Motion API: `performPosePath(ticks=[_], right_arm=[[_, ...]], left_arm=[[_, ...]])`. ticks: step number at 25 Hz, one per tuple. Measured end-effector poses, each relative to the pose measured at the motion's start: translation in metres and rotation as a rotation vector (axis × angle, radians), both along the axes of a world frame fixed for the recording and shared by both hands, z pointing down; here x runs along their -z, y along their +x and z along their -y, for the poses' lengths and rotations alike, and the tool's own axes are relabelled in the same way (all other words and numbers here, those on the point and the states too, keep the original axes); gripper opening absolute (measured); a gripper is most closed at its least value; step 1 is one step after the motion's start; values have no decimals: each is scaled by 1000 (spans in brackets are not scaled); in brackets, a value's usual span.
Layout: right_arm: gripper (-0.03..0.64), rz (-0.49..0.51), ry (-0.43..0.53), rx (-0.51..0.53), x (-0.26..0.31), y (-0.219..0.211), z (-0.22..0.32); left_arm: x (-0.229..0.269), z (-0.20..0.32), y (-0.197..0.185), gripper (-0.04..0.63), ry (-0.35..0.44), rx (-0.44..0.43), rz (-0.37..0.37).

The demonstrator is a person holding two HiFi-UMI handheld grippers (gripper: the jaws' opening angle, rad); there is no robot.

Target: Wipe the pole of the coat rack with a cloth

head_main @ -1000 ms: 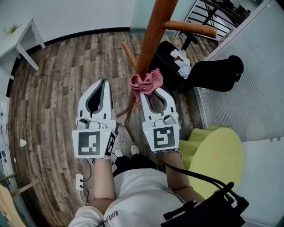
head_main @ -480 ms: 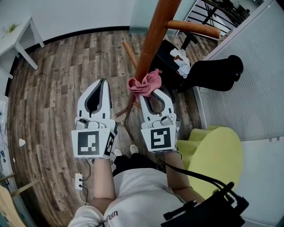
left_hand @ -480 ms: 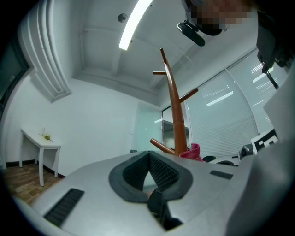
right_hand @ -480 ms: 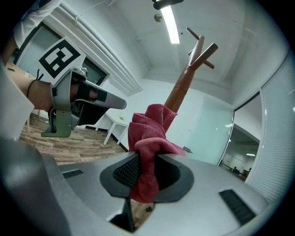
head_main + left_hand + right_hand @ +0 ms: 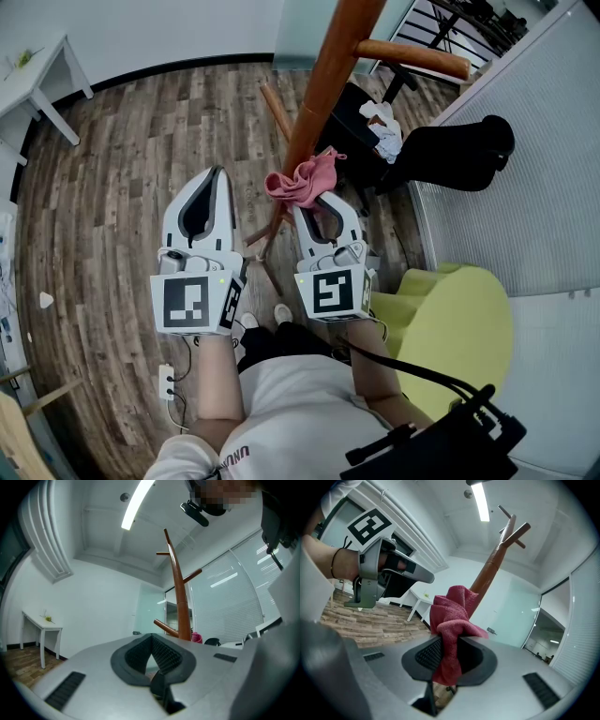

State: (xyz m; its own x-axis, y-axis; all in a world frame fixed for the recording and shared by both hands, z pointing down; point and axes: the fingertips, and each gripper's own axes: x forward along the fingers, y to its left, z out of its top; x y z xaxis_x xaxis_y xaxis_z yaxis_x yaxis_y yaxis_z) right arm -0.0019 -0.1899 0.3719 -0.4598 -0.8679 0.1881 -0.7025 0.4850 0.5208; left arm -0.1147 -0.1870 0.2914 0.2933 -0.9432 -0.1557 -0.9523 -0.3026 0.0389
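In the head view, the right gripper is pinching a bunched pink cloth and holding it up at the lower stretch of the slanting wooden pole. The cloth is lying against the pole or just beside it; contact is unclear. Probably it is being offered for a wiping stroke. The left gripper is hovering nearby over the wood floor, apart from the rack.

In the left gripper view, its jaws are pressing together on nothing, likely idling while the other works.

In the right gripper view, the jaws are clamping the cloth's middle, leaving a loose tuft standing forward toward the pole so that fabric, not plastic, meets the wood.
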Motion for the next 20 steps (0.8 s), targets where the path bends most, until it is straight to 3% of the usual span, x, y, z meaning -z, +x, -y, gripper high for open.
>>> performPosePath(ticks=[20], right_arm=[[78, -51, -43, 0, -26, 0, -3]], left_arm=[[-7, -4, 0, 10, -12, 7, 0]])
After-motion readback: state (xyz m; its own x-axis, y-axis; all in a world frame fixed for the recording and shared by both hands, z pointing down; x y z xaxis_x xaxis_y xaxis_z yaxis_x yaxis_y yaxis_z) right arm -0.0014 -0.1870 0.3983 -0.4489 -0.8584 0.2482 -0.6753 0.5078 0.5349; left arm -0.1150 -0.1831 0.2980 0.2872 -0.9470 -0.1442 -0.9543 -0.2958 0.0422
